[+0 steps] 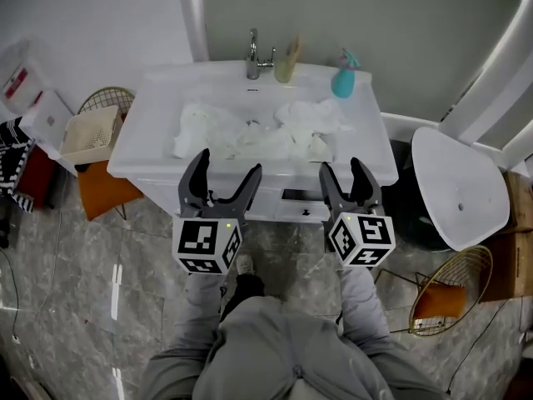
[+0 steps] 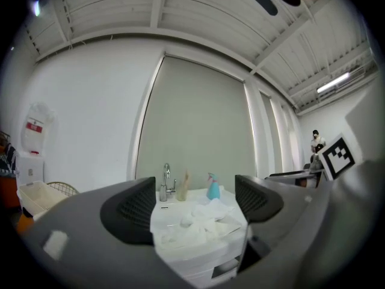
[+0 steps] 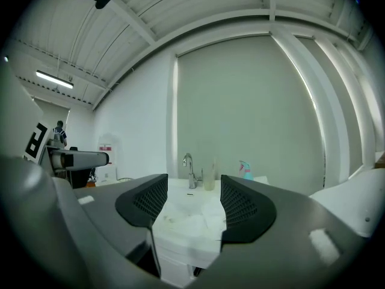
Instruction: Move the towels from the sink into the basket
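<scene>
Several white towels lie crumpled in the basin of the white sink. Both grippers hover just in front of its front edge, pointing level at it. My left gripper is open wide, with nothing between its jaws. My right gripper stands open with a narrower gap, also empty. In the left gripper view the towels show between the jaws of the left gripper. In the right gripper view the towels lie beyond the right gripper. A beige basket stands left of the sink.
A faucet, a cup and a teal spray bottle stand along the sink's back. A white rounded object is at the right, a gold wire basket on the floor below it. An orange stool sits beneath the beige basket.
</scene>
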`<action>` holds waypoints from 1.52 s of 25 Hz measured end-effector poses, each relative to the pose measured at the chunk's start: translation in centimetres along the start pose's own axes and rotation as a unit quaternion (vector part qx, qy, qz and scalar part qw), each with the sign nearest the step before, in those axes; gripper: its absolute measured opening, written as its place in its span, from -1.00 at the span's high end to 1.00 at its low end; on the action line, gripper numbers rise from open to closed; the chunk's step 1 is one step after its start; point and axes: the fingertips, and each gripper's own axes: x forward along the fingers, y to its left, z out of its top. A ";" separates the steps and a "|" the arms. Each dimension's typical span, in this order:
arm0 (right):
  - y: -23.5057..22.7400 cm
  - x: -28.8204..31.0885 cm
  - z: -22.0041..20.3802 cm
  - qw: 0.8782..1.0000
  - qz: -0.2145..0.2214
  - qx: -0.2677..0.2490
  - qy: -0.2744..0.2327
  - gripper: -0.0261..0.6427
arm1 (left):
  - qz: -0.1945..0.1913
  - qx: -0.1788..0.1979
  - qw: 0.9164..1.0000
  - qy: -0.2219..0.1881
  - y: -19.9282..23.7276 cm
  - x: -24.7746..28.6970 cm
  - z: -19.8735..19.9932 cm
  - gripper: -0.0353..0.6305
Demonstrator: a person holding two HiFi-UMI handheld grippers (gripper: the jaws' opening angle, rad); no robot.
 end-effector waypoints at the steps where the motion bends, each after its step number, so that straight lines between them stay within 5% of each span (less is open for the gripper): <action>1: -0.3 1.2 -0.4 1.000 -0.003 -0.001 0.004 0.16 | -0.003 -0.001 1.000 0.003 0.6 1.3 -0.4 -0.50; 8: -2.9 11.3 -3.6 0.998 -0.041 -0.021 0.048 0.16 | -0.050 -0.004 0.998 0.030 5.4 12.0 -3.7 -0.50; 15: -5.2 19.3 -8.4 0.988 -0.044 -0.054 0.139 0.06 | -0.126 0.026 0.988 0.083 6.9 22.2 -8.3 -0.50; 20: -7.5 21.6 -12.0 0.972 -0.045 -0.094 0.212 -0.04 | -0.192 0.080 0.970 0.128 5.3 27.2 -11.3 -0.50; 23: -8.7 22.8 -14.5 0.956 -0.028 -0.135 0.260 -0.11 | -0.233 0.130 0.950 0.161 3.9 29.6 -14.0 -0.50; 25: -9.2 23.4 -17.0 0.936 0.000 -0.176 0.305 -0.19 | -0.267 0.178 0.927 0.195 2.7 30.8 -16.6 -0.50; 27: -9.6 23.8 -20.0 0.902 0.041 -0.238 0.357 -0.27 | -0.304 0.239 0.891 0.238 1.8 31.8 -19.8 -0.51; 33: -10.6 24.9 -25.7 0.753 0.162 -0.458 0.443 -0.57 | -0.378 0.457 0.755 0.280 0.2 35.7 -26.3 -0.52; 36: -11.0 25.4 -27.9 0.714 0.191 -0.492 0.460 -0.70 | -0.400 0.536 0.688 0.282 -0.3 37.9 -28.7 -0.56; 38: -11.5 26.0 -29.1 0.699 0.192 -0.505 0.468 -0.75 | -0.418 0.561 0.652 0.292 -0.7 38.9 -30.4 -0.57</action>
